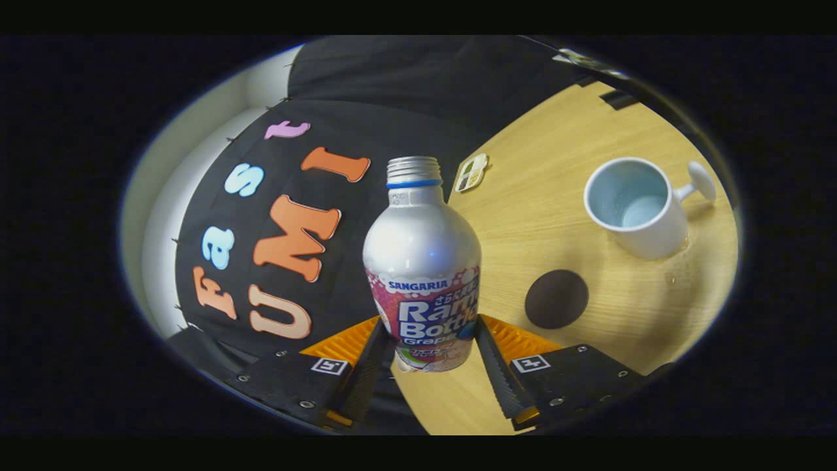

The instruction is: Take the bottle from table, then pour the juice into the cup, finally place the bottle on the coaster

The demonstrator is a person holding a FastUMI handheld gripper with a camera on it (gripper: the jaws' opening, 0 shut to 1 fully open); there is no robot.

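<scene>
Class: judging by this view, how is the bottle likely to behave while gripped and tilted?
The bottle looks like smooth, rigid metal, so it may slip. The gripper holds it low, jaws pressing both sides, so it could lean. No cap shows on its neck; tilting would probably spill.

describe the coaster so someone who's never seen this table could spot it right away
Start at the wooden table, then find the white cup with its handle. The coaster lies flat on the wood between that cup and the bottle held between the gripper fingers. It is the one dark, round, flat disc; the small card farther back is pale and oblong.
</scene>
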